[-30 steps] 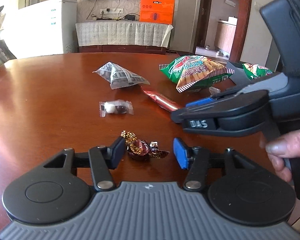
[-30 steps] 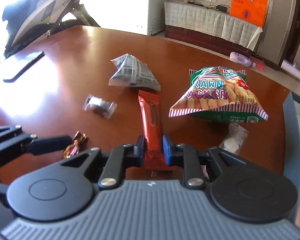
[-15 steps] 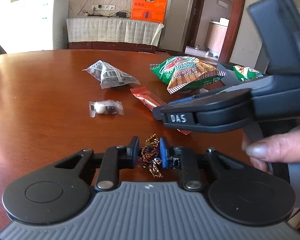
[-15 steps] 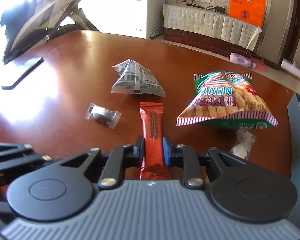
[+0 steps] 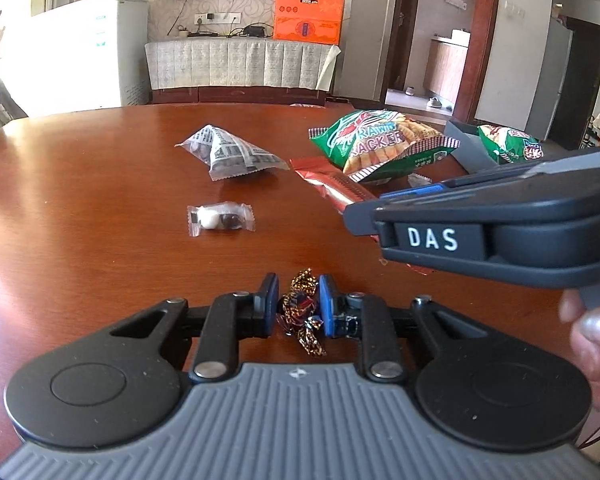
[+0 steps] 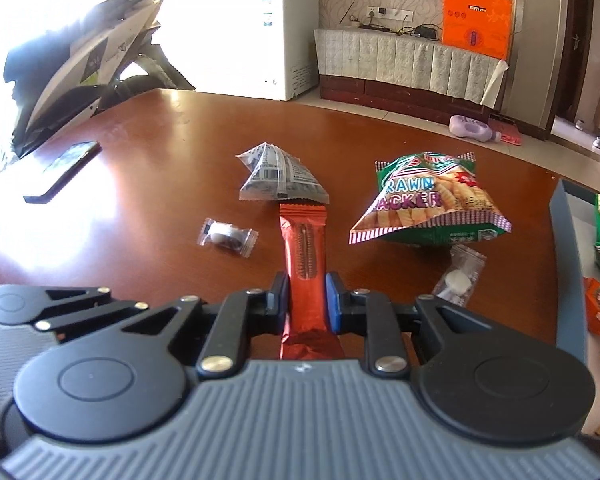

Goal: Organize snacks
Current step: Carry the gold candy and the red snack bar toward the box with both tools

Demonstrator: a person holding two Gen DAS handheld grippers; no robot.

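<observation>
The left hand-held gripper pinches a foil-wrapped candy low over the tabletop. The right hand-held gripper clamps a red snack bar. Both should lift straight, grips firm, toward the grey box at right.

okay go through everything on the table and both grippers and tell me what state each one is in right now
left gripper: shut on the foil candy.
right gripper: shut on the red bar.
prawn cracker bag: sealed, lying on the table.
newsprint packet: sealed, lying free.
clear candy packet: lying free.
grey box: open, snacks inside.
</observation>
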